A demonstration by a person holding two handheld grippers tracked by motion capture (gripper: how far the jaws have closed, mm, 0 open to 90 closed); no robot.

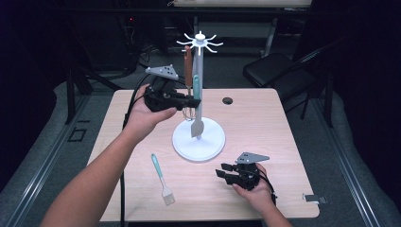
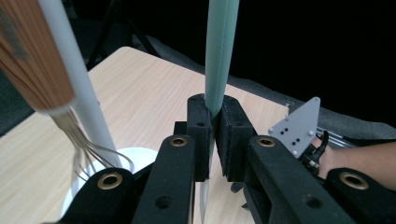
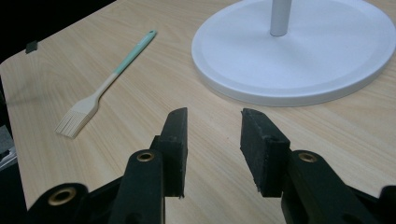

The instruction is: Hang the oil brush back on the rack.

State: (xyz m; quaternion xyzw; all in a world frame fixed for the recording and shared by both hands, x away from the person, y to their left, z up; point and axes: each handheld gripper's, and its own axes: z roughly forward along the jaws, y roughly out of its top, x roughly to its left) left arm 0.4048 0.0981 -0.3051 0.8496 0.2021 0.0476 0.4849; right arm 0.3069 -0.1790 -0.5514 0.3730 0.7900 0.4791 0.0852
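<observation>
step: hanging spatula [image 1: 196, 111] on rack [image 1: 200, 42] | left gripper [image 1: 189, 101] clamps its teal handle | right gripper [image 1: 226, 171] gapes, empty (near brush [image 1: 161, 178]) | next: hook the handle's top over a prong

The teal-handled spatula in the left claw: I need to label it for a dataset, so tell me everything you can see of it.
The teal-handled spatula has a slim, matte teal handle and a pale, flat blade that widens downward. It hangs upright, blade down, beside the white pole of the utensil stand, its blade above the round base. The left claw is shut on its handle, pads pressing both sides. A wooden-handled whisk hangs close by.
</observation>
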